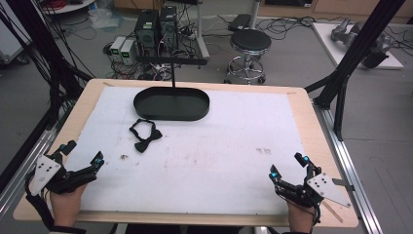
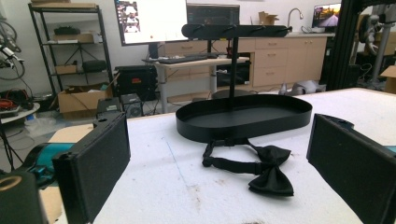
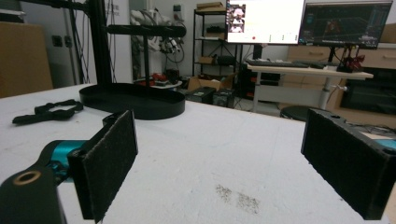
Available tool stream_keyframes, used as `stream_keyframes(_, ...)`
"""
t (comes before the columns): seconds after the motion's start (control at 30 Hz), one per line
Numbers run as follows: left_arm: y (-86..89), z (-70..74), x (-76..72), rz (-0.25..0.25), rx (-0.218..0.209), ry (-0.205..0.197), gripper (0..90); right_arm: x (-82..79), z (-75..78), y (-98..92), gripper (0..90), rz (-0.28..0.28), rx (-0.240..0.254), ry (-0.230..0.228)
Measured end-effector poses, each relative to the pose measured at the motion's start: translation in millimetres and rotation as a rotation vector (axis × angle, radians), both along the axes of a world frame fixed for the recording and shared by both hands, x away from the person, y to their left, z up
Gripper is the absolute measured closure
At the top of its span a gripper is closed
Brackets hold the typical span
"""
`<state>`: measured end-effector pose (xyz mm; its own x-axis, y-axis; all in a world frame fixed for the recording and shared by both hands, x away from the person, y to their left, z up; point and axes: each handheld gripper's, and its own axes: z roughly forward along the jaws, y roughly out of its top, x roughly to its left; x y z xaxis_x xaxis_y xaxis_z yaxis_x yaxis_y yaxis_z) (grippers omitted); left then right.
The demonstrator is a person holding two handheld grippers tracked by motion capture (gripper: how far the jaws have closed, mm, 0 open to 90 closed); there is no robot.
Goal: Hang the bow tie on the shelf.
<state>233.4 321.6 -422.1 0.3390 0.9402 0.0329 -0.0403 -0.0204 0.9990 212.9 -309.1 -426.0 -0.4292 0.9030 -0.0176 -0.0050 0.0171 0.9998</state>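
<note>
High view: a black bow tie (image 1: 144, 136) is seen lying flat on the white table cover (image 1: 204, 161), just in front of an oval black tray stand (image 1: 171, 104). The left gripper (image 1: 83, 155) and right gripper (image 1: 288, 165) are held at the near corners, jaws spread wide and empty.

We see a wooden table (image 1: 303, 111) covered by a white, stained sheet (image 1: 234, 146). On the sheet, toward the far side, stands a black oval tray (image 1: 171, 104) with an upright post, and just in front of it lies a black bow tie (image 1: 144, 135).
</note>
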Motion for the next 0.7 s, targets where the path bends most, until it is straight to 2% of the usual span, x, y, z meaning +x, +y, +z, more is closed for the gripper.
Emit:
stream_keyframes(0.17,-0.9,2.4,-1.0,-0.007,-0.015,-0.001,6.6,0.4,0.2,1.5,9.9,0.006,-0.008,0.003)
stream_keyframes(0.3,-3.3,4.3,-1.3,-0.017,-0.003,-0.004,7.8,-0.5,0.1,1.6,9.9,0.018,-0.005,-0.001)
stream_keyframes(0.5,-9.0,10.9,-0.1,-0.063,0.008,0.013,7.8,-1.2,0.4,2.3,9.9,0.024,-0.004,0.002)
stream_keyframes(0.57,-10.9,14.1,1.1,-0.075,0.023,0.026,7.8,-1.5,0.4,2.2,9.9,0.024,-0.007,-0.001)
stream_keyframes(0.6,-12.5,17.4,2.5,-0.089,0.043,0.045,7.8,-2.9,0.4,2.4,9.9,0.021,-0.004,0.004)
stream_keyframes(0.63,-12.5,17.4,2.5,-0.089,0.043,0.045,7.8,-2.9,0.4,2.4,9.9,0.021,-0.004,0.004)
stream_keyframes(0.7,-15.0,19.2,3.9,-0.086,0.070,0.060,7.8,-4.2,0.4,1.6,9.9,0.016,0.000,0.000)
